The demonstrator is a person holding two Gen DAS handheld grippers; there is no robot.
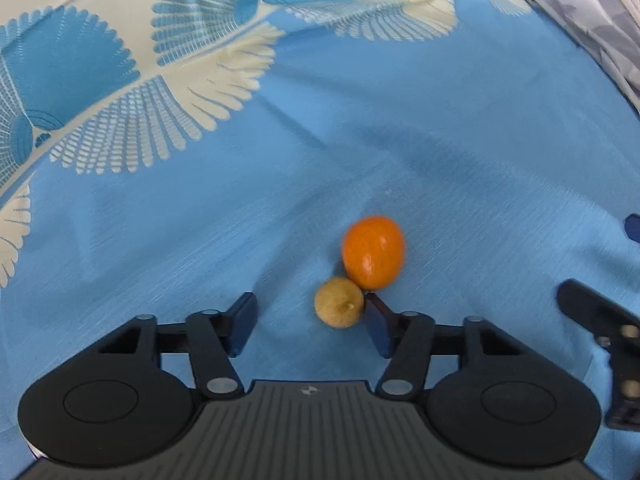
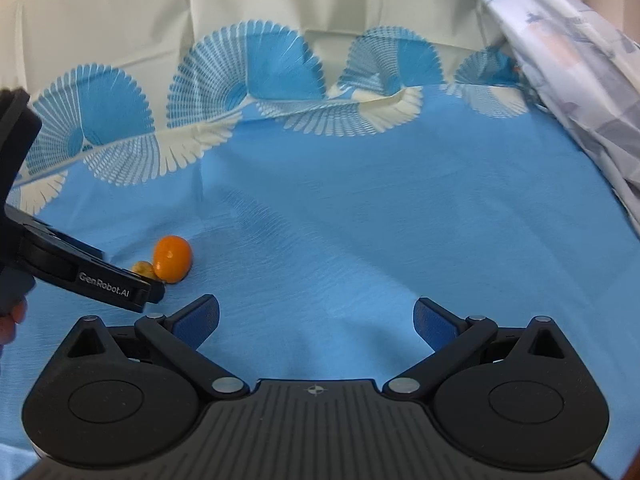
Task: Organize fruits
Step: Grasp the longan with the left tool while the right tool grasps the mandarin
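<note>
Left gripper (image 1: 310,316) is low over the blue cloth (image 1: 440,168), jaws partly spread, nothing clamped. The small tan fruit (image 1: 339,307) sits in the gap but well off centre: it is up against the right finger (image 1: 376,328), and the left finger (image 1: 242,322) stands clear of it with bare cloth between. The pads are not pressing on it from both sides, so this is no grip yet.

Right behind the tan fruit, touching it, lies the orange one (image 1: 374,252), just beyond the fingertips. The two are a tight pair on the cloth, and that is the catch here.

Right gripper (image 2: 316,320) hangs wide apart and empty over bare cloth, well off to the side of the fruit; from its camera the pair shows near the left gripper's nose.

How to play this well, by my reading: the step is to pick up the tan fruit alone. Shift the left gripper a touch toward its right finger's side so the fruit sits midway between the pads, then close gently, since it is round and small and could squirt out forward. Keep the tips short of the orange fruit, or a nudge will send it rolling across the cloth. The cloth is soft and creased, so come down only until the pads flank the fruit's widest part, without digging into the fabric. No bowl or tray shows in either view.
</note>
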